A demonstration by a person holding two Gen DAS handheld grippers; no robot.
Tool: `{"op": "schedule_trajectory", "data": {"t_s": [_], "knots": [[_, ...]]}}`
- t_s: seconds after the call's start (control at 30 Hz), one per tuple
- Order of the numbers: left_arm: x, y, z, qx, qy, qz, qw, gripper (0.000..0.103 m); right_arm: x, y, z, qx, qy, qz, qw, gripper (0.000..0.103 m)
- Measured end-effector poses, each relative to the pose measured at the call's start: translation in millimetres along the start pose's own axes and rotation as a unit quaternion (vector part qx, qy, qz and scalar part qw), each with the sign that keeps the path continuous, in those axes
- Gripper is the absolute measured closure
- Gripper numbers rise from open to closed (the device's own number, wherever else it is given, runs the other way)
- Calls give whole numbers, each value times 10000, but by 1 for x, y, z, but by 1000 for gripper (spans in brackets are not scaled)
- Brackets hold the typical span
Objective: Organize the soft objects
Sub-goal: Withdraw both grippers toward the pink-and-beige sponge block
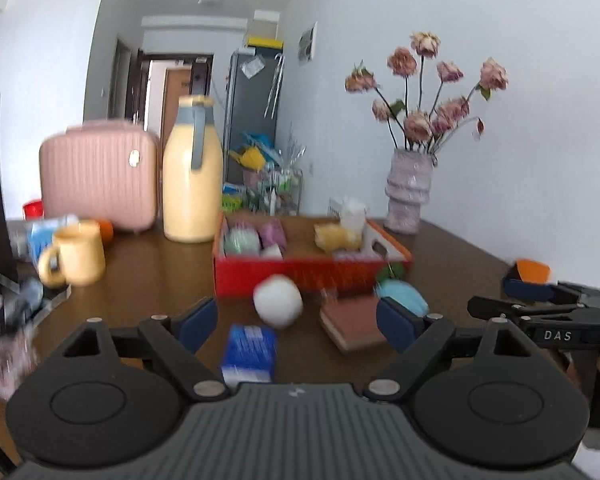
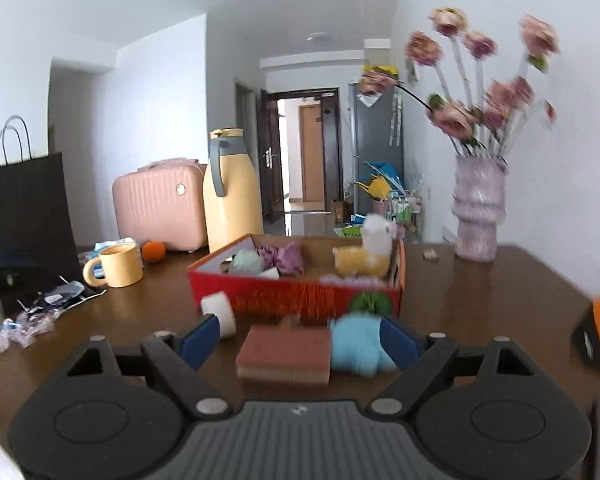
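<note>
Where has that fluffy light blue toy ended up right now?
The light blue plush toy lies on the brown table, outside the red box and just in front of it, with the brown sponge at its left.

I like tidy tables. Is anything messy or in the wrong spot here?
Yes. A white ball, a blue plush, a brown sponge and a blue packet lie loose on the table in front of the red box, not inside it. Torn wrappers litter the left edge.

one red box, one yellow mug, one yellow flask, one pink case, one vase, one sponge.
</note>
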State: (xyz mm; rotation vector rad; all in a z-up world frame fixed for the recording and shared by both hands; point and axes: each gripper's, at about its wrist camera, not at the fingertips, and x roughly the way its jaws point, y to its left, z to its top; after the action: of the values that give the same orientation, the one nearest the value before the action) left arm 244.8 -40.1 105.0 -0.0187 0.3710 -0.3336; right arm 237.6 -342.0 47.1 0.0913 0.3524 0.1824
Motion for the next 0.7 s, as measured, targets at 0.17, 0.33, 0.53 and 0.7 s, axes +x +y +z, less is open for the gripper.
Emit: {"op": "schedule_trajectory", "data": {"t_s": [0.17, 0.33, 0.53, 0.7], "knots": [[-17, -13, -40, -264, 363, -62, 9990, 15, -26, -13, -41, 567, 273, -15, 9980, 16], [-2, -23, -47, -227, 625, -19, 9978, 16, -27, -22, -49, 571, 269, -202, 9978, 17], [23, -31, -47, -210, 753, -157, 9968, 21, -15, -34, -49, 812, 266, -57, 9963, 18], [68, -32, -43, -364, 1038, -363, 9933, 26, 20, -41, -45, 942, 455, 16, 9945, 33]]}}
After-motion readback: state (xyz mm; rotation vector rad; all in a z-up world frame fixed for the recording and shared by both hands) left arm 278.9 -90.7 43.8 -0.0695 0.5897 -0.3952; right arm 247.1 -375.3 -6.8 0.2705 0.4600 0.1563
